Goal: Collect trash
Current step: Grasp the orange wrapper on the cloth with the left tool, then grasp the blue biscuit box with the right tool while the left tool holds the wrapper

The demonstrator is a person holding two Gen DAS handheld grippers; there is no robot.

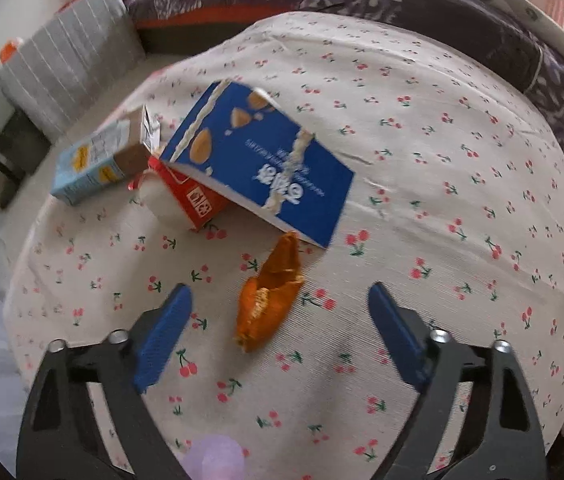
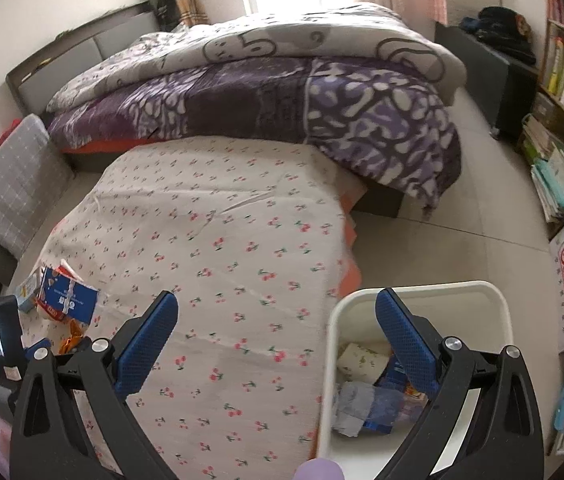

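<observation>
Covering the table, a cherry-print cloth [image 2: 221,240], bed [image 2: 282,92] behind, shelves [image 2: 562,100] rightward. Lying near spread left gripper [image 1: 279,300]: orange wrapper [image 1: 269,296], cartons [image 1: 257,160]. Spread right gripper [image 2: 277,312], empty, over bin [image 2: 422,296].

Cream tablecloth [image 1: 422,128] with red cherries; blue torn box [image 1: 257,160]; orange wrapper [image 1: 269,292]; purple-and-white patterned quilt [image 2: 282,92]; white bin [image 2: 494,296]; blue fingers [image 1: 161,336].

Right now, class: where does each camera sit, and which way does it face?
Left wrist: on the left tool, angled down at orange wrapper and blue carton; own open fingers show.
Right wrist: on the right tool, facing across the cherry-print cloth to the bed, white bin below; open fingers show.
Shared: cloth, blue carton.
</observation>
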